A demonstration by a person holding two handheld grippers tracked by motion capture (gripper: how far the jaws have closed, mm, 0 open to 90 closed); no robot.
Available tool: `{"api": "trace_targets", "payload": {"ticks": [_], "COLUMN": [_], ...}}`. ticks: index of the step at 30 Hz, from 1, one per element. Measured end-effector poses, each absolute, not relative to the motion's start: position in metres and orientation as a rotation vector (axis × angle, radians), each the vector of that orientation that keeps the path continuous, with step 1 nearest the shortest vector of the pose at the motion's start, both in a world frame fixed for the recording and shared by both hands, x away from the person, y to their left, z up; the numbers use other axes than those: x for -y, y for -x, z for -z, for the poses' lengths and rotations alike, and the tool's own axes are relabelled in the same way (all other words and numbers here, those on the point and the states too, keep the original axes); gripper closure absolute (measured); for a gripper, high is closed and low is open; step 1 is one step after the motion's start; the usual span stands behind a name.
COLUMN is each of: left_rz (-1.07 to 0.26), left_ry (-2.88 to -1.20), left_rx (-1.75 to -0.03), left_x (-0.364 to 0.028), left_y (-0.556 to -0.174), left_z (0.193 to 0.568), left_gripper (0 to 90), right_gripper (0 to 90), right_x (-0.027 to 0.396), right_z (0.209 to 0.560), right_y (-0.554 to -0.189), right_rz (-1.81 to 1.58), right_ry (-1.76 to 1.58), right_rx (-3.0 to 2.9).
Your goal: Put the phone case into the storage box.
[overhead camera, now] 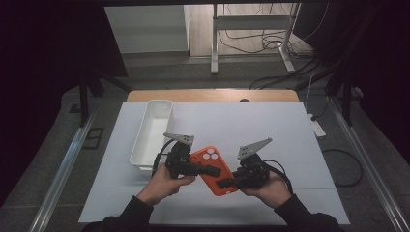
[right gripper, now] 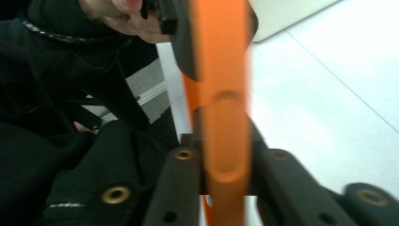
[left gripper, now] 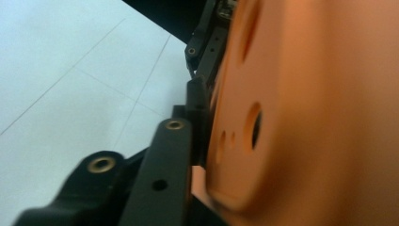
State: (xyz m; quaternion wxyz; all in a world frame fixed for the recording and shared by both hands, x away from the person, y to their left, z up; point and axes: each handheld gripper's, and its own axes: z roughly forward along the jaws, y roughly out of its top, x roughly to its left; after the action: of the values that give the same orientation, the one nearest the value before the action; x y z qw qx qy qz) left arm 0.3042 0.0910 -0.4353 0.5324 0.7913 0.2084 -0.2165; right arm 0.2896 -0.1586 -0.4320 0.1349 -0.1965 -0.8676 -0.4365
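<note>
Two tools (overhead camera: 209,169) (overhead camera: 227,182) gripping orange phone case (overhead camera: 212,171), seemingly unbranded

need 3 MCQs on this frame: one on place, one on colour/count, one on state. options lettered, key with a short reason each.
1. Where is the white bin?
A. left of the grippers, farther back
B. at the table's right edge
C. on the floor

2. What colour is the phone case?
A. blue
B. orange
C. green

3. How is the case held?
A. lying loose on the table
B. by the left gripper alone
C. by both grippers

Key: 1 A, the high view shows it up-left of the hands. 2 B, orange in every view. 3 C, the right gripper clamps its edge, and the left clamps the other end.
</note>
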Motion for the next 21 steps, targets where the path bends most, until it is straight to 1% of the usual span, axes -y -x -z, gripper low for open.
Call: {"api": "trace_targets", "payload": {"ticks": [5, 8, 10, 11, 12, 13, 14, 15, 16, 21], "left_rz": [0.511, 0.508, 0.492, 0.437, 0.437, 0.403, 0.403, 0.381, 0.349, 0.271], "left_ry": [-1.878, -1.874, -1.873, -1.906, -1.906, -1.922, -1.922, -1.929, -1.938, -1.959], "left_rx": [-0.501, -0.512, -0.543, -0.567, -0.567, -0.574, -0.574, -0.583, -0.601, -0.637], "left_x": [-0.092, -0.092, -0.091, -0.090, -0.090, -0.090, -0.090, -0.090, -0.090, -0.094], "left_y": [-0.304, -0.304, -0.303, -0.301, -0.301, -0.300, -0.300, -0.299, -0.299, -0.299], "left_z": [0.435, 0.434, 0.431, 0.427, 0.427, 0.425, 0.425, 0.424, 0.422, 0.420], "left_gripper": [78.0, 75.1, 70.5, 67.1, 64.2, 61.8, 59.7, 59.7, 54.9, 46.0], "right_gripper": [84.4, 84.7, 84.7, 84.7, 84.7, 84.7, 84.7, 84.7, 84.7, 84.6], "right_x": [0.158, 0.158, 0.159, 0.159, 0.160, 0.161, 0.162, 0.162, 0.165, 0.169], "right_z": [0.430, 0.430, 0.429, 0.429, 0.429, 0.429, 0.429, 0.429, 0.428, 0.427], "right_y": [-0.289, -0.288, -0.287, -0.288, -0.288, -0.289, -0.289, -0.289, -0.290, -0.290], "right_rz": [1.268, 1.283, 1.296, 1.304, 1.314, 1.318, 1.325, 1.325, 1.342, 1.379], "right_ry": [0.553, 0.552, 0.560, 0.566, 0.570, 0.582, 0.590, 0.590, 0.605, 0.628], "right_rx": [2.515, 2.517, 2.524, 2.529, 2.535, 2.536, 2.539, 2.539, 2.542, 2.583]}}
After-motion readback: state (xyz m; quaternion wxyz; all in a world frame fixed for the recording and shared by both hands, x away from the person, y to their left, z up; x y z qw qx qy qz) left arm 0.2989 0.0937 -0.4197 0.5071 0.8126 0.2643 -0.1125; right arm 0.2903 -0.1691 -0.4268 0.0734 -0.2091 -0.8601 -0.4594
